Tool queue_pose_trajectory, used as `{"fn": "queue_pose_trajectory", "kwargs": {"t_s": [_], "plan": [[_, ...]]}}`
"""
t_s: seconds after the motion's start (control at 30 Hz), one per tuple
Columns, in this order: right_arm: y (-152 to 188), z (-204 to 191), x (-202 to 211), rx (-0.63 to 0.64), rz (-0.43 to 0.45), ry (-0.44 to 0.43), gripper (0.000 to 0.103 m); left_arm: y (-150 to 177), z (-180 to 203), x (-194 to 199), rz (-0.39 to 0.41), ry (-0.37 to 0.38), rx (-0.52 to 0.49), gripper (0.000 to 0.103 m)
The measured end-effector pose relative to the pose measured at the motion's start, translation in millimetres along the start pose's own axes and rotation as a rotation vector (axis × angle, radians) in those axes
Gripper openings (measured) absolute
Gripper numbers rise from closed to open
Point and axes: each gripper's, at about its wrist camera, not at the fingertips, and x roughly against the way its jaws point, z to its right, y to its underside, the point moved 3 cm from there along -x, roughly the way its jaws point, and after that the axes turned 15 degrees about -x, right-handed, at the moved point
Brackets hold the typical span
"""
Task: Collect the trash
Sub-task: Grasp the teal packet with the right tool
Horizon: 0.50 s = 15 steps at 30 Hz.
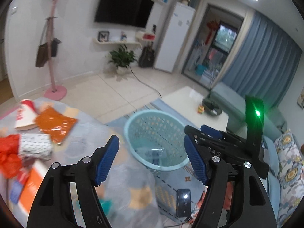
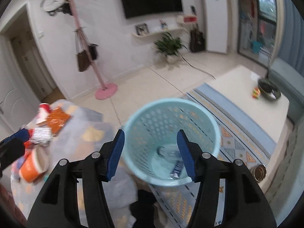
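Observation:
A light blue mesh basket (image 1: 131, 131) stands on the rug, also in the right wrist view (image 2: 212, 125), with a blue-and-white wrapper (image 2: 175, 168) inside. My left gripper (image 1: 151, 148) is open and empty, near the basket. My right gripper (image 2: 151, 140) is open and empty, above the basket mouth; it also shows in the left wrist view (image 1: 199, 133). Trash lies on the blanket-covered surface at left: an orange packet (image 1: 56, 125), a red-and-white cup (image 1: 25, 116), a patterned white wrapper (image 1: 36, 146), a red bag (image 1: 8, 155) and an orange cup (image 2: 31, 166).
A white coffee table (image 2: 247, 93) with a dark ashtray (image 2: 268, 90) stands at right. A phone (image 1: 183, 202) lies on the rug. A small metal tin (image 2: 258, 172) sits by the table. A pink coat stand (image 2: 105, 91) and a potted plant (image 2: 170, 47) stand by the wall.

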Motion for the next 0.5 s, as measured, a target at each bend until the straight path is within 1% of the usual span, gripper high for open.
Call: {"fn": "queue_pose_trajectory", "kwargs": {"t_s": [0.1, 0.2, 0.3, 0.4, 0.43, 0.5], "plan": [[10.7, -33.2, 22.4, 0.059, 0.026, -0.066, 0.055, 5.9, -16.7, 37.2, 0.053, -0.042, 0.032, 0.07], [25.7, -66.9, 39.1, 0.127, 0.037, -0.123, 0.057, 18.7, -38.4, 77.3, 0.097, -0.105, 0.067, 0.072], [43.5, -100.2, 47.7, 0.192, 0.034, -0.167, 0.06, 35.7, -70.7, 119.1, 0.124, -0.19, 0.12, 0.072], [64.4, -125.8, 47.1, 0.237, 0.014, -0.183, 0.067, 55.4, -100.5, 147.1, 0.116, -0.264, 0.163, 0.073], [72.9, -133.0, 45.1, 0.248, 0.0, -0.189, 0.069, 66.5, -113.4, 156.6, 0.104, -0.294, 0.181, 0.073], [90.9, -142.3, 38.7, 0.273, -0.031, -0.196, 0.069, 78.6, -132.2, 167.6, 0.08, -0.315, 0.208, 0.073]]}}
